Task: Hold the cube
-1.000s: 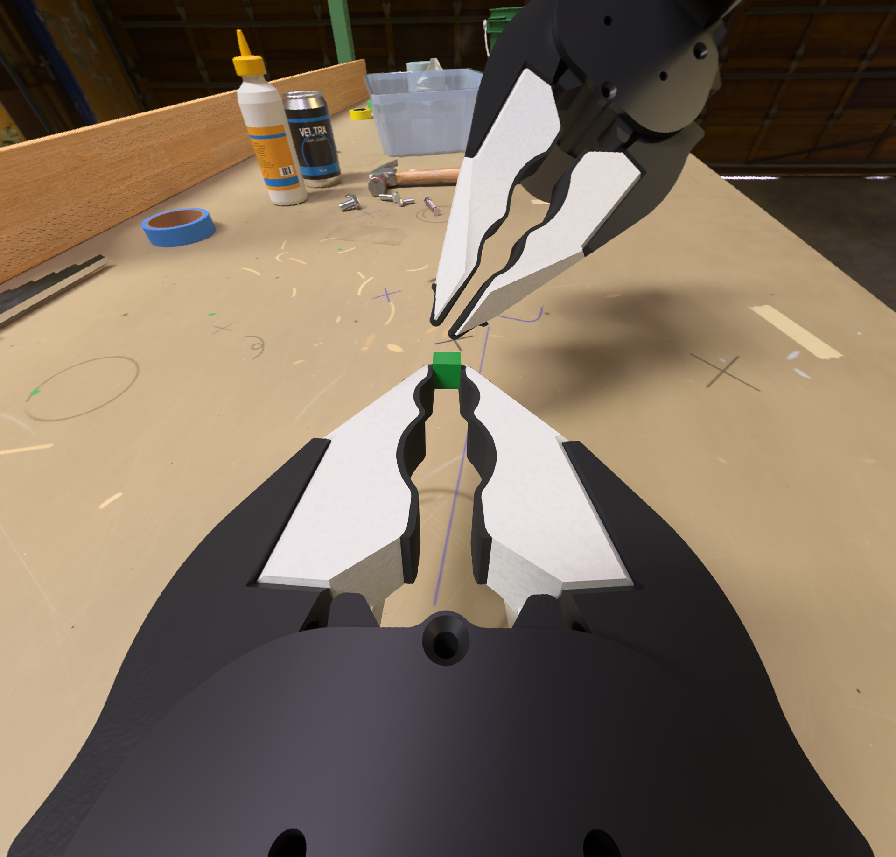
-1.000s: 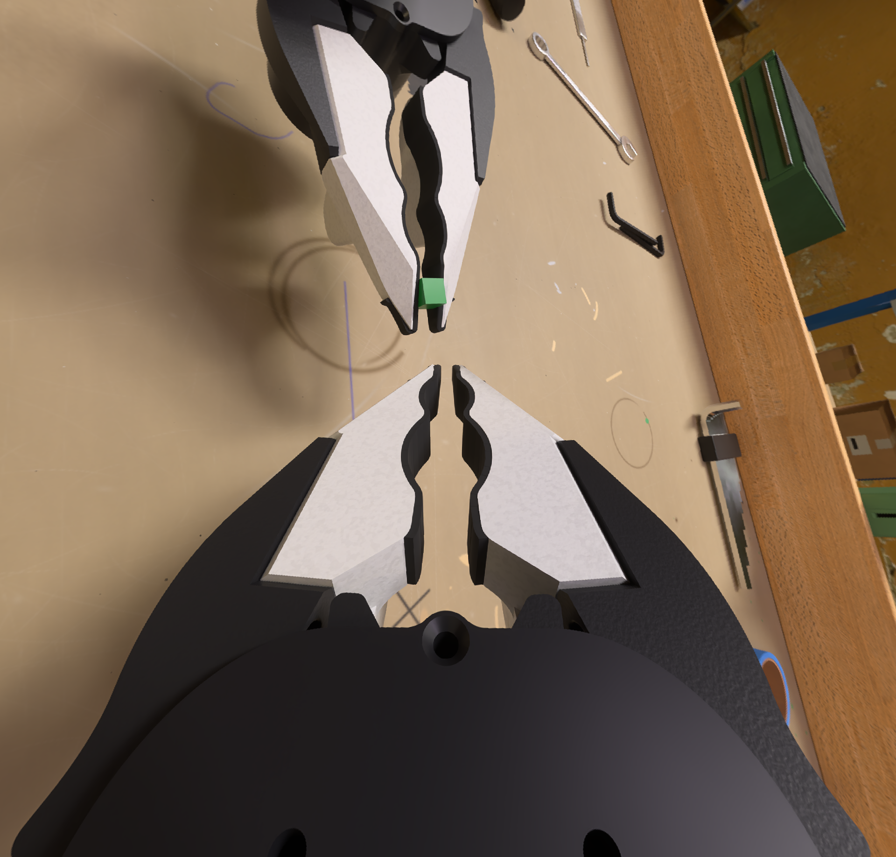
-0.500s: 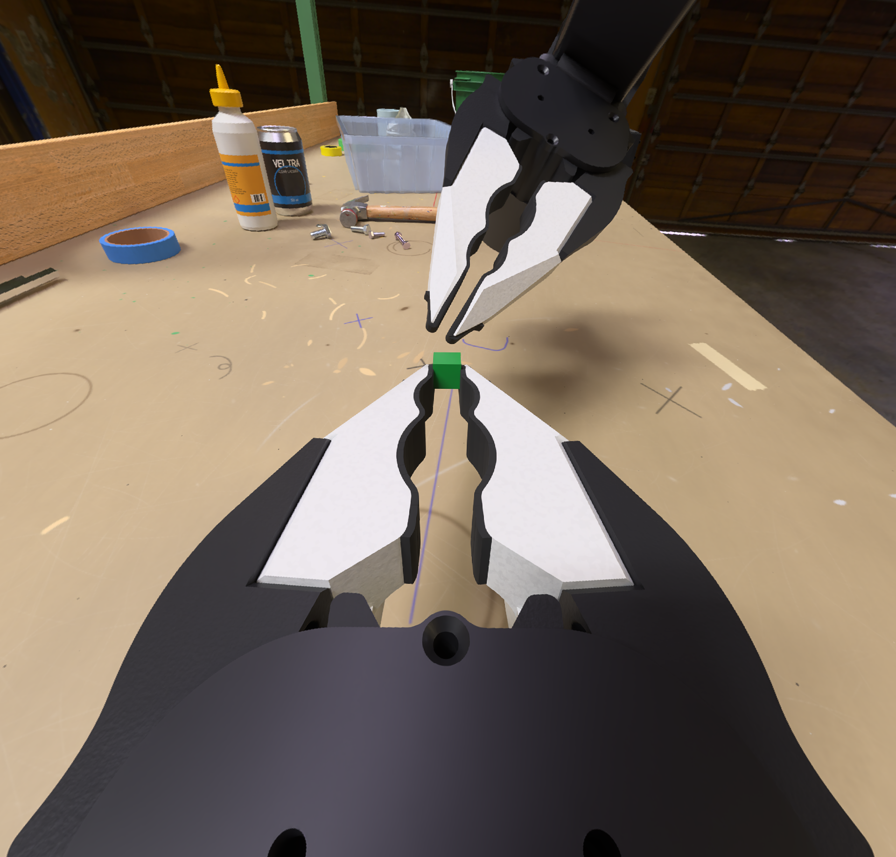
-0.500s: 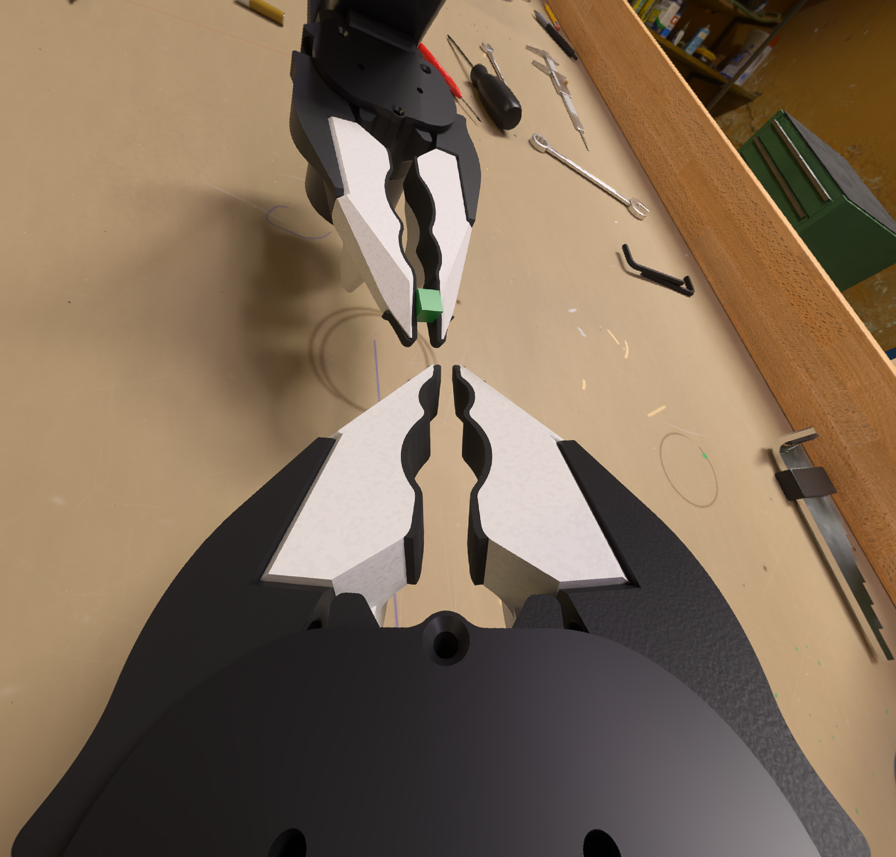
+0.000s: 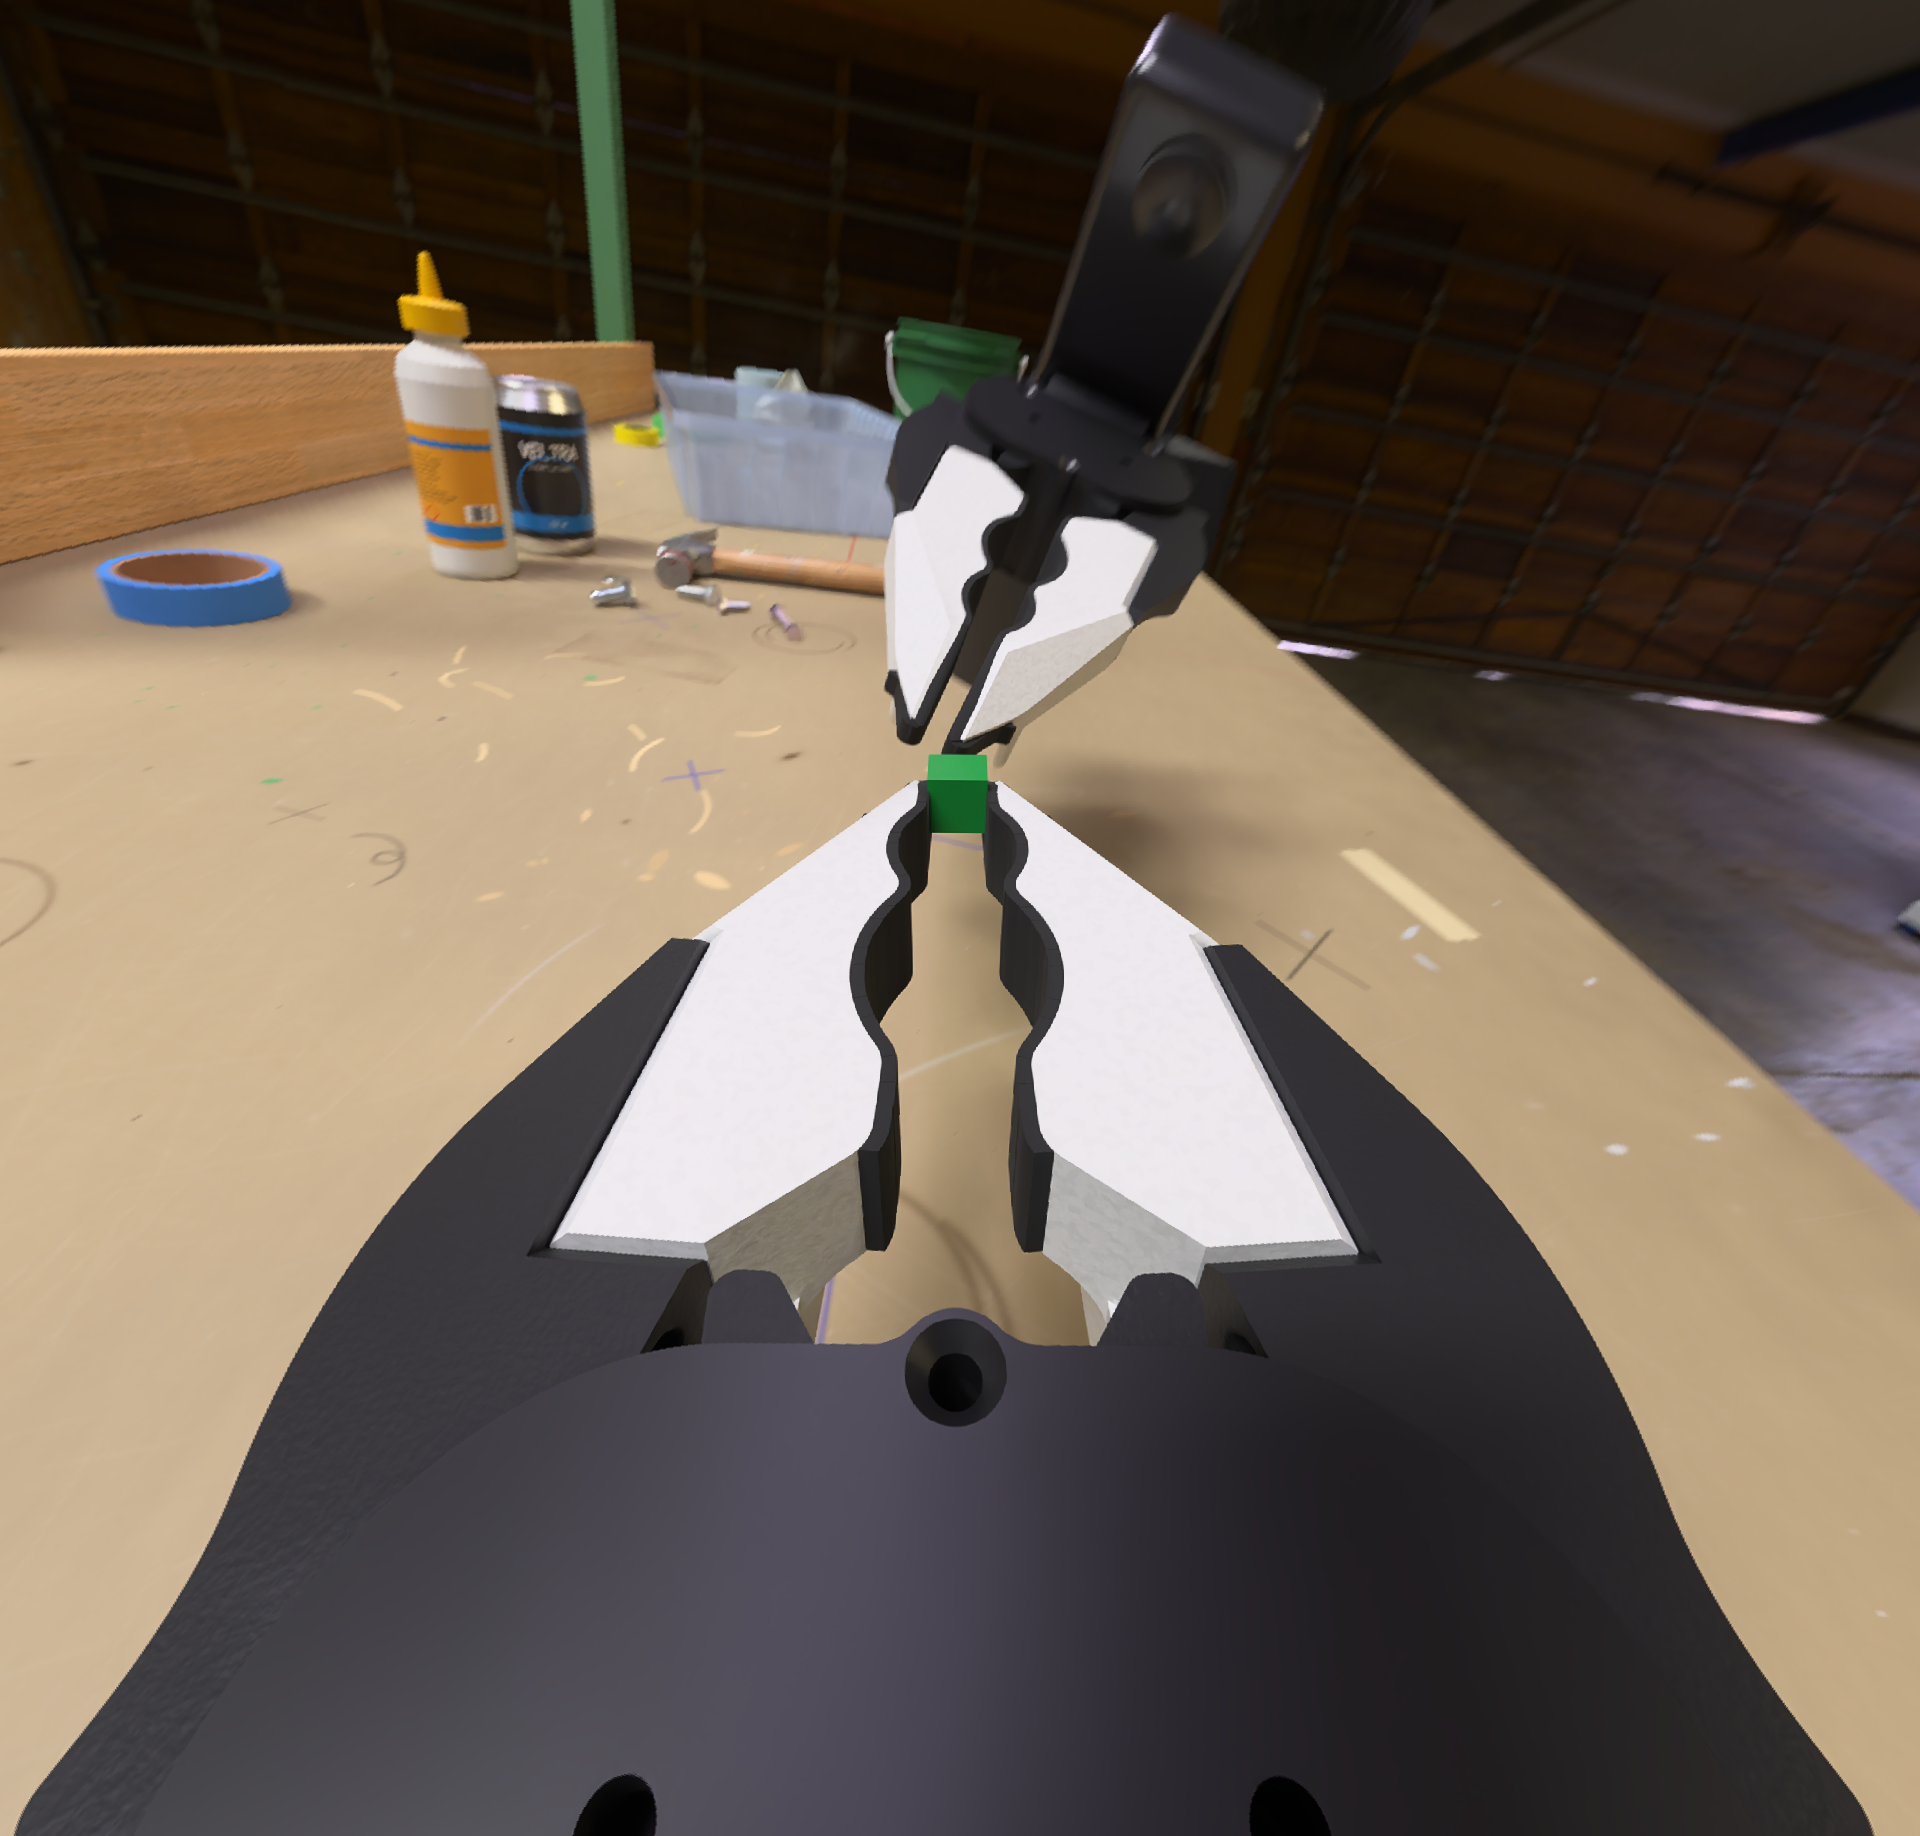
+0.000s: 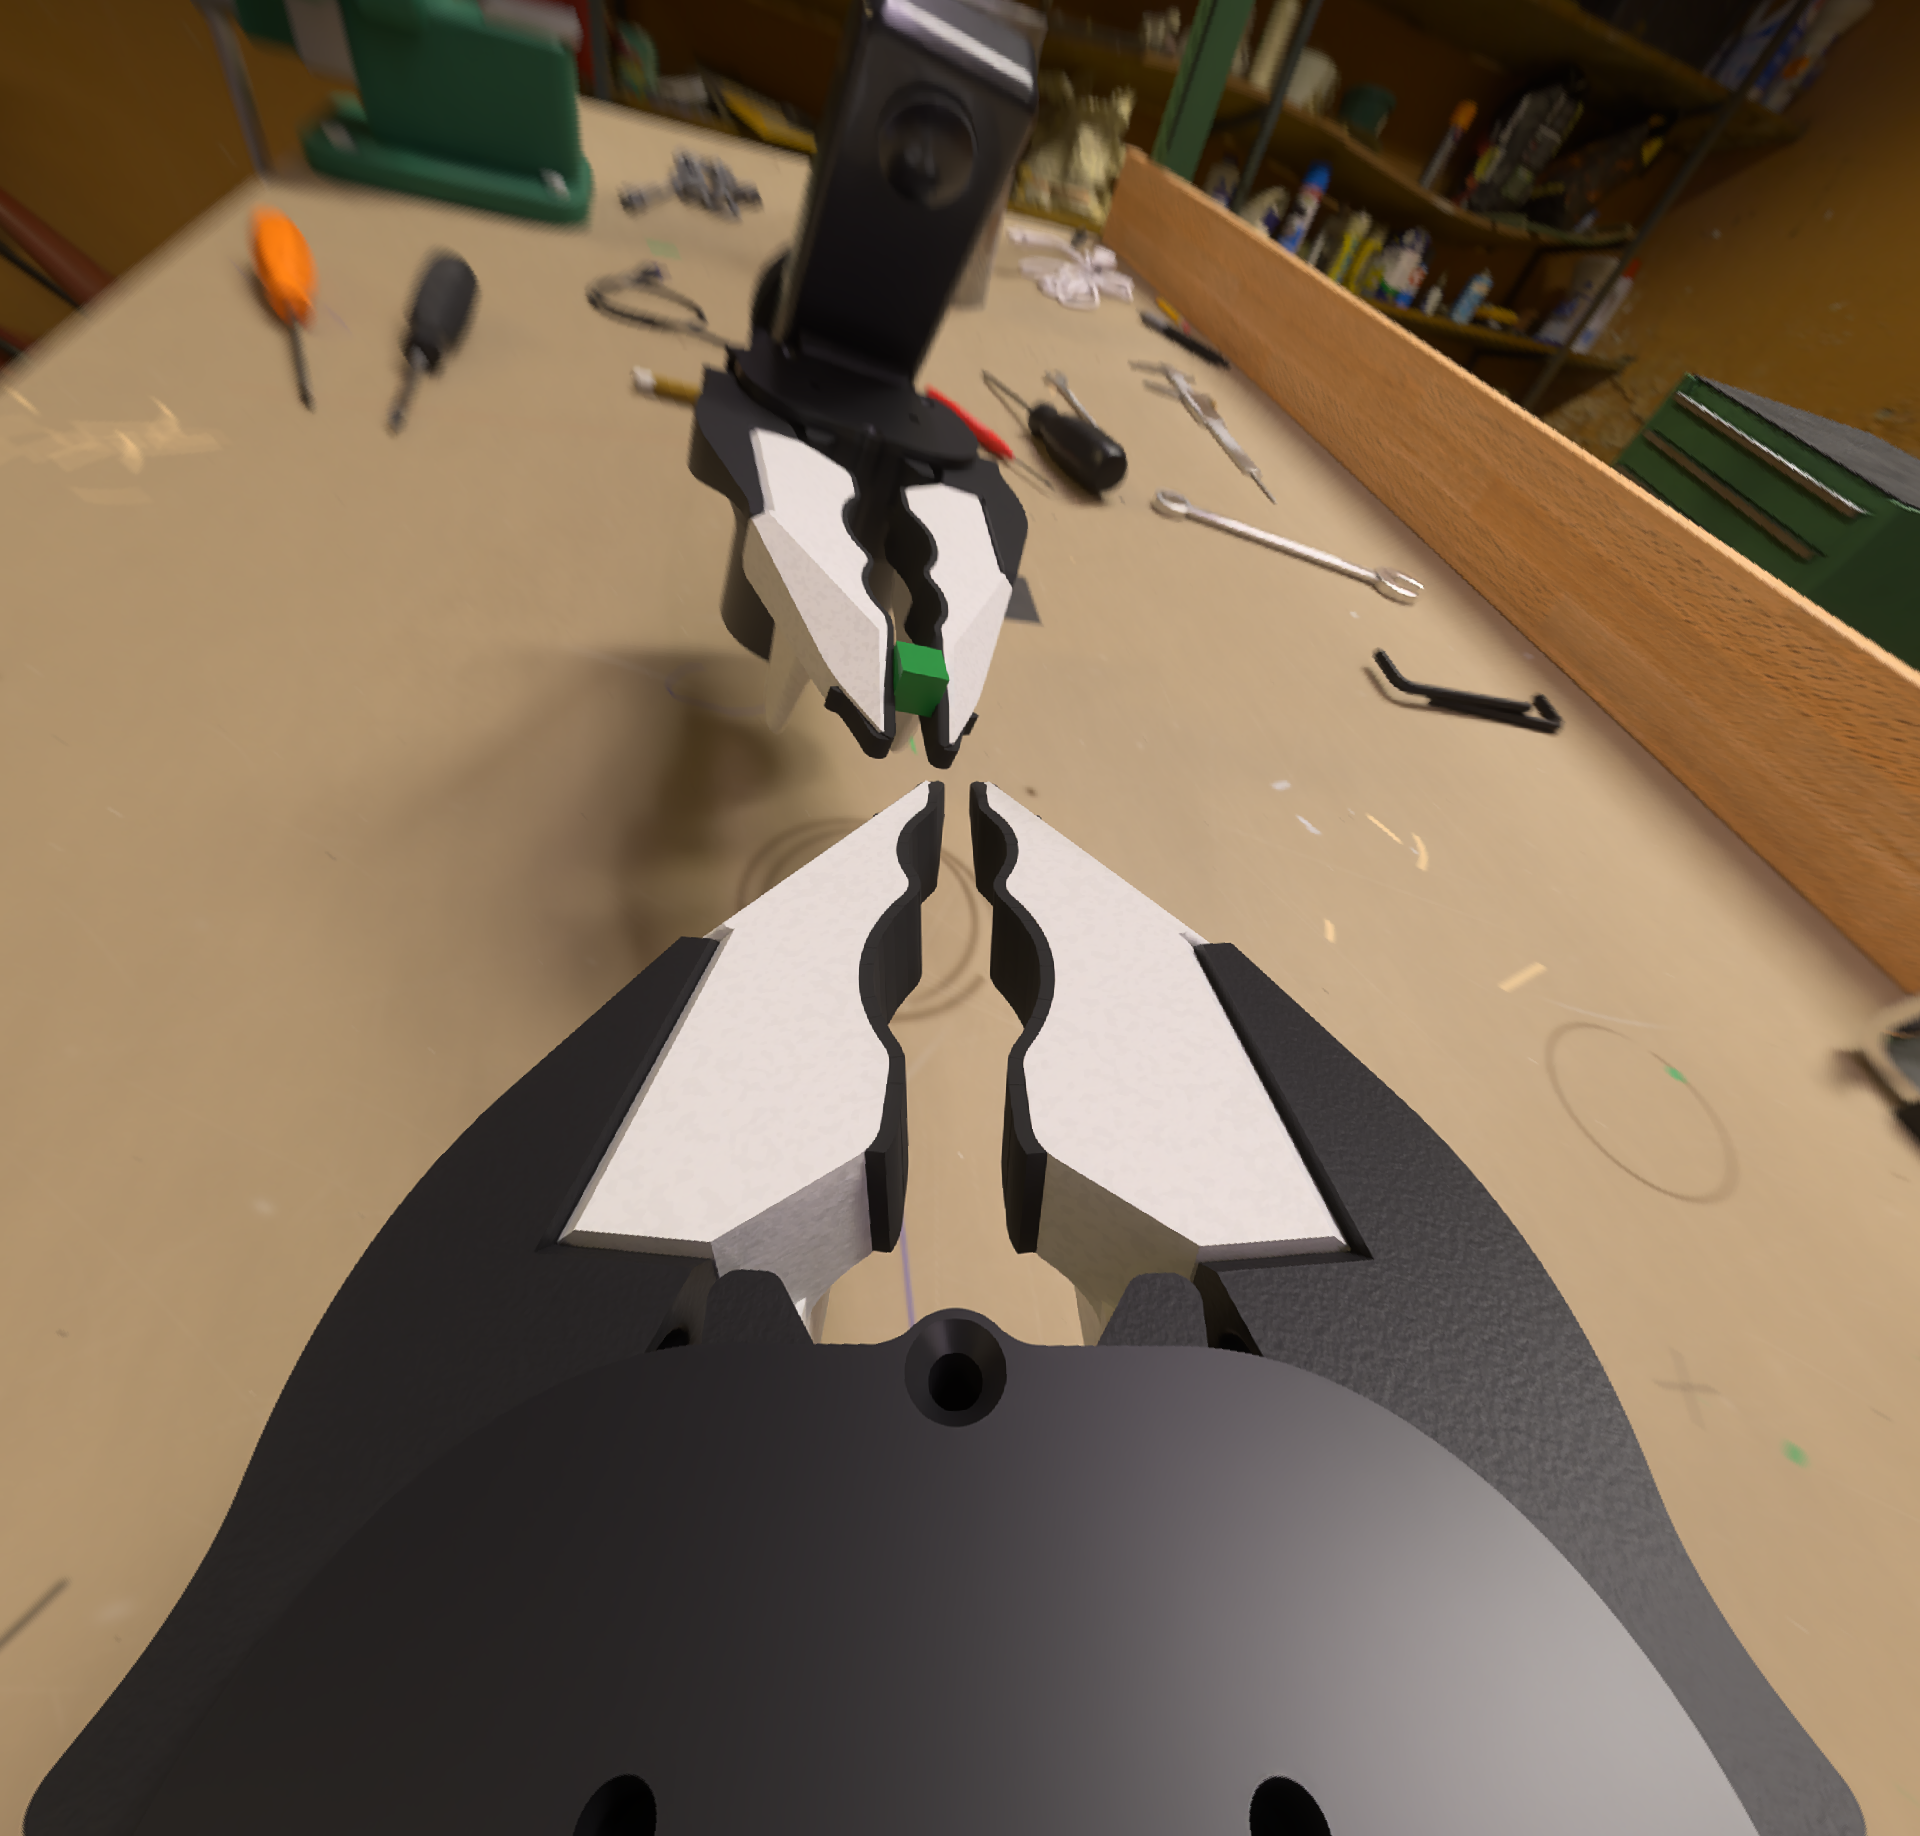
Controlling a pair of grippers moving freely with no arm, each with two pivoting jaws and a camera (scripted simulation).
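The left gripper [image 5: 957, 799] has its jaws clenched on the small green cube [image 5: 956, 795], pinched right at the fingertips and raised clear of the tan counter [image 5: 312, 955]. Facing it tip to tip, the right gripper [image 6: 956, 794] holds nothing, its jaws drawn nearly together with only a slim gap; its tips hang just beyond the cube, apart from it. Farther off stand a glue bottle [image 5: 449, 436], a can [image 5: 545, 465], blue tape [image 5: 193, 585] and a hammer [image 5: 764, 564].
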